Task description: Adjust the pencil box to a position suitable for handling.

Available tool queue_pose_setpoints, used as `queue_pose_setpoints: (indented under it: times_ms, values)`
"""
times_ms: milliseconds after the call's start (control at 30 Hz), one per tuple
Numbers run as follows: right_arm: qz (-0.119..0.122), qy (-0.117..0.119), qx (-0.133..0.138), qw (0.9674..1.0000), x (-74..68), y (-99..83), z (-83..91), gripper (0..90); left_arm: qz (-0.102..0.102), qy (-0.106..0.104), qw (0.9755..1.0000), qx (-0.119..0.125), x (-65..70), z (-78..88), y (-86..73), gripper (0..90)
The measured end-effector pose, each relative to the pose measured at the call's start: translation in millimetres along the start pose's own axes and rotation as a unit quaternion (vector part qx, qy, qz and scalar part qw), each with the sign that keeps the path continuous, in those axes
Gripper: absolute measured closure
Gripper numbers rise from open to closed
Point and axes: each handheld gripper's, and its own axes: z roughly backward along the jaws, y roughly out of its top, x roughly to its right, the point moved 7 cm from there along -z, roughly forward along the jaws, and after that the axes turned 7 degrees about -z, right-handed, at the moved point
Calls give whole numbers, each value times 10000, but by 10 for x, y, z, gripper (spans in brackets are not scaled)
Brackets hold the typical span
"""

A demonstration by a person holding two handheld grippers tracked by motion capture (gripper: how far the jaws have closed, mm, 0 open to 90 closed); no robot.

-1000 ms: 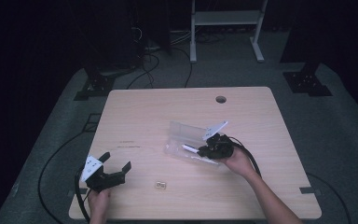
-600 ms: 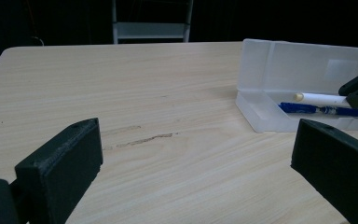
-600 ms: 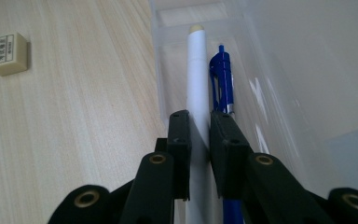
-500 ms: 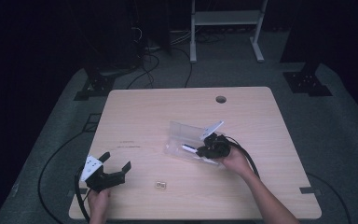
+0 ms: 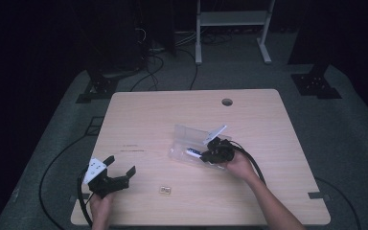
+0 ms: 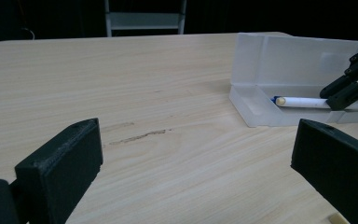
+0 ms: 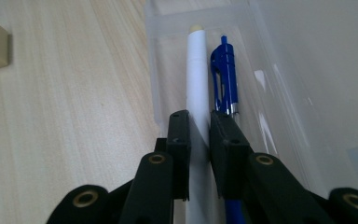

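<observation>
A clear plastic pencil case lies open near the table's middle, its lid standing up behind the tray. A white pen and a blue pen lie side by side in the tray. My right gripper reaches into the case from the right end and is shut on the white pen's barrel, with the blue pen just beside one jaw. The high view shows the right gripper at the case's right end. My left gripper rests at the front left of the table, open, with nothing between its jaws.
A small beige eraser block lies near the front edge between the two hands. A round cable hole sits at the table's far edge. Cables trail on the floor at left and right, and a white frame stands behind.
The right gripper has crept slightly left along the case, still closed on the white pen. The left gripper has stayed put.
</observation>
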Motion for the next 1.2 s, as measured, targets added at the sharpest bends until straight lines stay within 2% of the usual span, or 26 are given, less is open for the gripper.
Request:
queue_pose_setpoints:
  times_ms: [67,133,233,333,500,533,567,667,733,900,1000,1100,1200]
  values:
    - [-82,6,0,10000,5,-2,-8,778,-76,-69,9999,-72,14,-8,7,11]
    - [-82,-2,19,10000,10,-1,-15,777,-209,-6,9997,-122,24,-11,14,11]
    - [-111,33,66,9999,6,6,-16,774,-526,85,9983,-232,66,-18,43,11]
    - [-136,41,95,9999,2,13,-18,735,-647,178,9972,-326,103,-39,78,11]
    - [-185,97,225,9995,7,23,8,695,-670,193,9962,-527,147,-78,83,11]
    - [-219,114,270,9993,11,24,19,688,-671,141,9961,-549,160,-87,85,11]
    - [-231,116,324,9991,12,22,38,672,-660,98,9961,-575,169,-95,81,11]
    - [-270,163,513,9982,20,17,92,647,-565,159,9958,-706,162,-128,59,11]
    - [-353,203,639,9971,28,-1,141,623,-522,47,9964,-670,176,-133,53,11]
    - [-457,190,713,9962,49,-100,238,584,-644,50,9967,-489,217,-109,73,11]
    - [-504,160,760,9957,66,-171,297,552,-607,-33,9971,-460,239,-113,69,11]
    - [-563,122,766,9954,80,-245,351,518,-567,-154,9971,-491,260,-131,70,11]
    - [-570,75,747,9955,74,-318,400,487,-585,-335,9969,-414,304,-135,77,11]
